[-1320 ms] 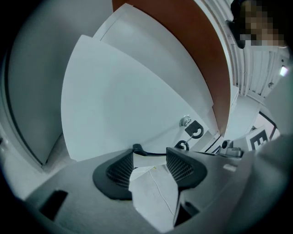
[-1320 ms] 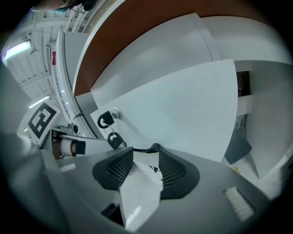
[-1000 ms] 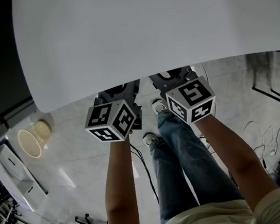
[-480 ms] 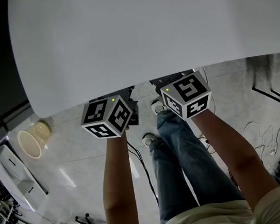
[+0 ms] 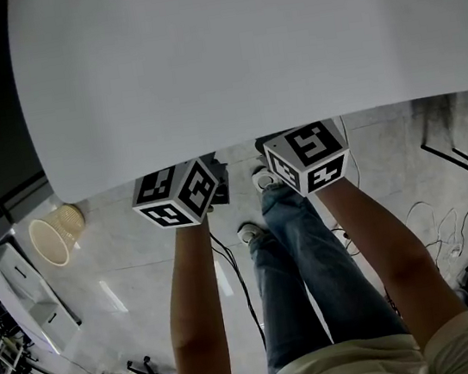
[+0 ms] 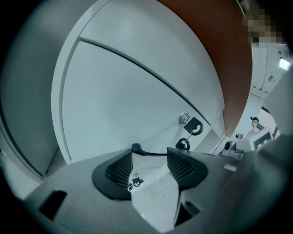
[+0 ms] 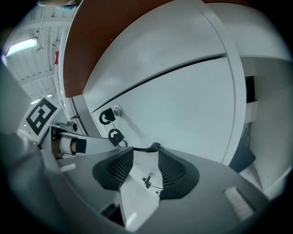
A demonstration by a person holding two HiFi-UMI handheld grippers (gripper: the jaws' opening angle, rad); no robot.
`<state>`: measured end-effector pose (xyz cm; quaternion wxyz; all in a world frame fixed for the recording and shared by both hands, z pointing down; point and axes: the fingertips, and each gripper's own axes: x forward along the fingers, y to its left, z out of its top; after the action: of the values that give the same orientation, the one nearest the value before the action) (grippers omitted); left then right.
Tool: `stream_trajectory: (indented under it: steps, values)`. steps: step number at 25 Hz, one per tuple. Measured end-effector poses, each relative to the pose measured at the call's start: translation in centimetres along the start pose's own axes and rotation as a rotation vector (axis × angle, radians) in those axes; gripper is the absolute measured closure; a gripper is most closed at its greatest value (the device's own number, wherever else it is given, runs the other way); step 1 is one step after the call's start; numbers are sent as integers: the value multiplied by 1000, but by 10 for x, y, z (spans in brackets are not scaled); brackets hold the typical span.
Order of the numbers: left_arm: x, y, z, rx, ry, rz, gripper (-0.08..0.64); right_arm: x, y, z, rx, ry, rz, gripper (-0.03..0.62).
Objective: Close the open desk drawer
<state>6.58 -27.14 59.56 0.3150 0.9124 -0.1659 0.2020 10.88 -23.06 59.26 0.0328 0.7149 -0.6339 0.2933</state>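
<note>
I see white desk top (image 5: 238,42) filling the upper head view | pale grey floor (image 5: 124,268) below its edge | on floor: wicker basket (image 5: 56,233) at left, black cable (image 5: 237,277) mid, loose cables (image 5: 426,218) at right

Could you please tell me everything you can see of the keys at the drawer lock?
There are two keys, each with a black, rounded head that looks like plastic and has a hole through it. One sits in the round silver lock near an upper corner of the white drawer front, its head sticking out. The second key hangs just below it from a thin metal ring, tilted. Whether it rests against the panel, I cannot tell. Nothing else touches them.
</note>
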Motion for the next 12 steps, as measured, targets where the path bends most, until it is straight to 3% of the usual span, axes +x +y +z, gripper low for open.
stream_trajectory:
  steps: [12]
  values:
    - [2, -4, -3, 16, -36, -12, 344, -2, -3, -3, 8, 16, -20, 433]
